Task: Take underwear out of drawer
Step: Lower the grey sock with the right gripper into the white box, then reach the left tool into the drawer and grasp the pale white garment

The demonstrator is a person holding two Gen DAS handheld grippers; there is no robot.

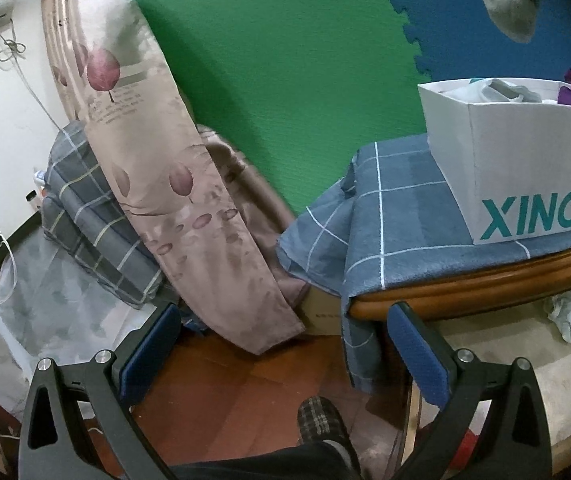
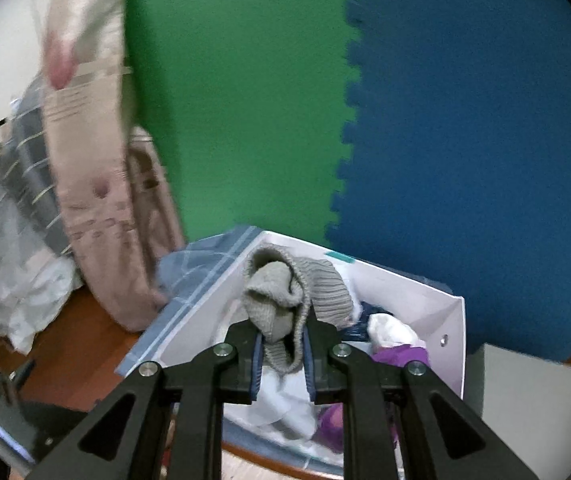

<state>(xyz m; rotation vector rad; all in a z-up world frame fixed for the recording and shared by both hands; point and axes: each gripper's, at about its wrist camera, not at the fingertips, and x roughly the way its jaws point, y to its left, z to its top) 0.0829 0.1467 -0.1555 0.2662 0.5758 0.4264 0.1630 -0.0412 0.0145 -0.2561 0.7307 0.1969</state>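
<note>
Grey knit garment pinched in right claw above white box.

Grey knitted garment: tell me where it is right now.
In the right wrist view the grey knitted garment is pinched in the right gripper, above the white box of clothes, near its left end.

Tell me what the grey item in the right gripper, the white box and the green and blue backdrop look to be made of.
Grey item: ribbed knit, probably wool or acrylic; the rows of stitches show.
White box: looks like matte cardboard, thin flat walls with printed teal lettering.
Backdrop: green panel and blue panel, likely foam mat tiles, with jigsaw-toothed joining edges and a dull, finely textured face.
</note>
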